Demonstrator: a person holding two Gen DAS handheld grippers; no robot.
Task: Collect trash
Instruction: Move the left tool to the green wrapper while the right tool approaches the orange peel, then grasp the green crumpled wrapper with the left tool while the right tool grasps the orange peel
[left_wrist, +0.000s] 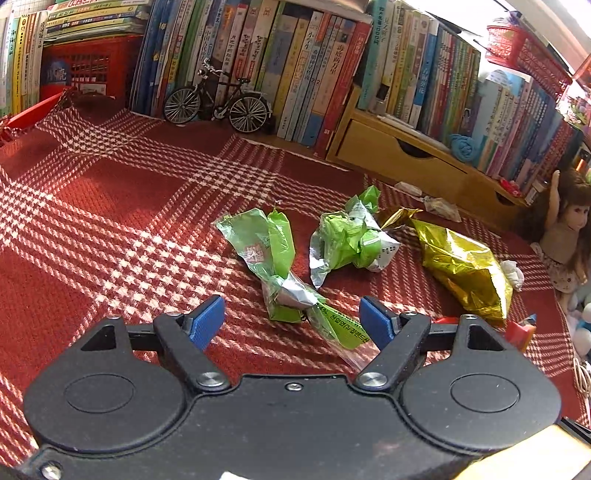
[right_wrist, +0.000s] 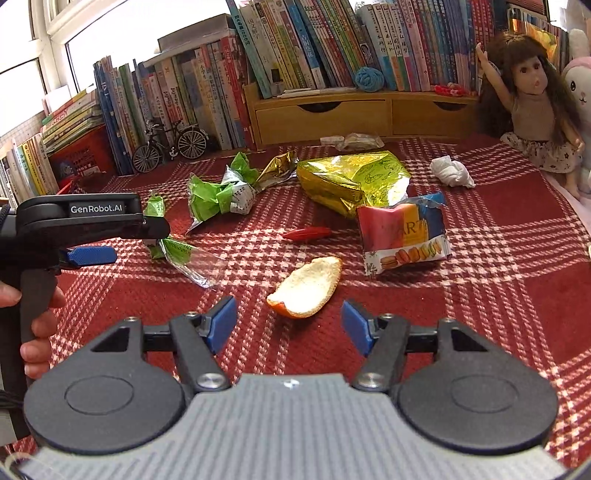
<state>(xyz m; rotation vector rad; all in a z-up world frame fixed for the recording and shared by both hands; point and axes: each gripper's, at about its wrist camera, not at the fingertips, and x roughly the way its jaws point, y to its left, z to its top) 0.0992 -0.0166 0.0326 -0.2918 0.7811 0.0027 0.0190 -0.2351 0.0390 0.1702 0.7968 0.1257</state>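
Note:
Trash lies scattered on a red checked cloth (left_wrist: 110, 206). My left gripper (left_wrist: 291, 325) is open, its blue pads on either side of a long green wrapper (left_wrist: 273, 254), whose near end lies between them. Beyond it sit a crumpled green wrapper (left_wrist: 347, 236) and a gold foil bag (left_wrist: 465, 269). My right gripper (right_wrist: 288, 325) is open just behind an orange peel (right_wrist: 306, 288). Farther off are a macaron snack bag (right_wrist: 402, 236), a red wrapper (right_wrist: 306, 233), the gold foil bag (right_wrist: 351, 181), the crumpled green wrapper (right_wrist: 218, 195) and a white tissue (right_wrist: 450, 171). The left gripper (right_wrist: 92, 255) shows at the left, over the long green wrapper (right_wrist: 177, 251).
Books line the back, with a model bicycle (left_wrist: 218, 99) and a wooden drawer unit (right_wrist: 321, 114) in front of them. A doll (right_wrist: 532, 99) sits at the right. A clear wrapper (right_wrist: 354, 142) lies by the drawers. A hand (right_wrist: 33, 328) holds the left gripper's handle.

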